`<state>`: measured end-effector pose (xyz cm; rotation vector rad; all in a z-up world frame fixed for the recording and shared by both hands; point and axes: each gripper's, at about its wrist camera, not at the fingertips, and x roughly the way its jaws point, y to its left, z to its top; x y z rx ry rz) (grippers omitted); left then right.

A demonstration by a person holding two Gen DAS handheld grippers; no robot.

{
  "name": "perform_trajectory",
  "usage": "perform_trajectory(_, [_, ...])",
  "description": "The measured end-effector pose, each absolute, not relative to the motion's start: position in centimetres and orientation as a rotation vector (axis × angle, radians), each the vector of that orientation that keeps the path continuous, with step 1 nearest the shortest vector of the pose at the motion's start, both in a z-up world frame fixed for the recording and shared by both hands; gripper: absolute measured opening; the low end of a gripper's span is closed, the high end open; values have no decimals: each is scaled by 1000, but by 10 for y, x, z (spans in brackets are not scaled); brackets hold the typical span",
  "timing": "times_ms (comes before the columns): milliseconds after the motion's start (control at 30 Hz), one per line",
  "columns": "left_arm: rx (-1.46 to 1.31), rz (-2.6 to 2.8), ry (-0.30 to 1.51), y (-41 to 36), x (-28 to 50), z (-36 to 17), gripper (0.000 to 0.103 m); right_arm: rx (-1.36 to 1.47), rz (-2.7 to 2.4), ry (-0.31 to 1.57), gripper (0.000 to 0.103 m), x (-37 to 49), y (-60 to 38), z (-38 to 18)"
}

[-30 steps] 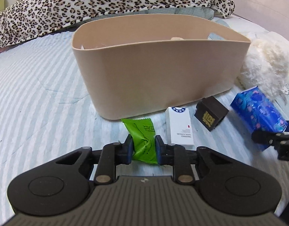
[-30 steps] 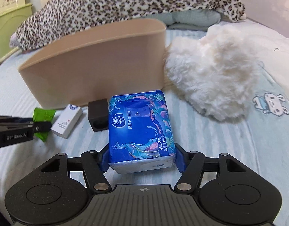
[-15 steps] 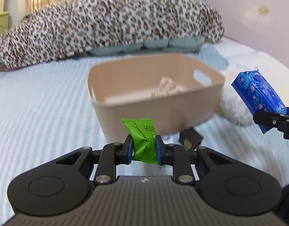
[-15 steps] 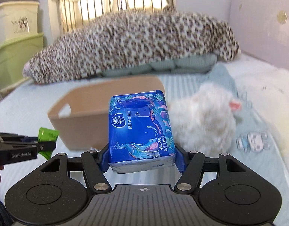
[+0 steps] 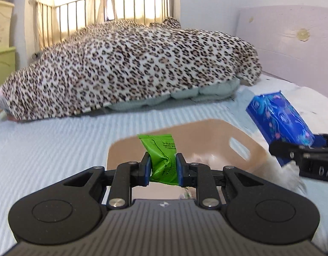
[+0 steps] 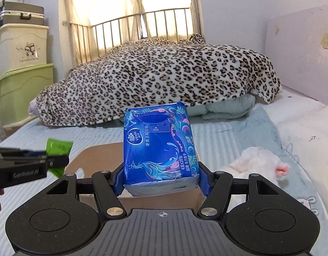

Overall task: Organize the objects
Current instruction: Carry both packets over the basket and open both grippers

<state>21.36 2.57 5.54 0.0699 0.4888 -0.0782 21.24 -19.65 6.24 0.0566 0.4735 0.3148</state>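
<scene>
My left gripper (image 5: 163, 167) is shut on a green packet (image 5: 162, 157) and holds it in the air above the beige bin (image 5: 208, 136). My right gripper (image 6: 161, 181) is shut on a blue tissue pack (image 6: 159, 147), also raised over the bin (image 6: 95, 155). In the left wrist view the tissue pack (image 5: 279, 119) and right gripper show at the right. In the right wrist view the left gripper with the green packet (image 6: 57, 149) shows at the left. Something pale lies inside the bin (image 5: 206, 157).
A white plush toy (image 6: 257, 166) lies on the striped bedsheet right of the bin. A leopard-print blanket (image 5: 131, 68) is piled at the back before a metal rail. Green and cream storage boxes (image 6: 18, 74) stand at the left; a headboard (image 5: 292, 42) at the right.
Both grippers rose from the bed with their items and now hover over the bin. The white box and black box on the bed have dropped out of view.
</scene>
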Motion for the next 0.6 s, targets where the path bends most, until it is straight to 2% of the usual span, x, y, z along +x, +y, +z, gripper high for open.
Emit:
perform_trajectory(267, [159, 12, 538, -1, 270, 22, 25, 34, 277, 519, 62, 263, -181, 42])
perform_trajectory(600, [119, 76, 721, 11, 301, -31, 26, -26, 251, 645, 63, 308, -158, -3])
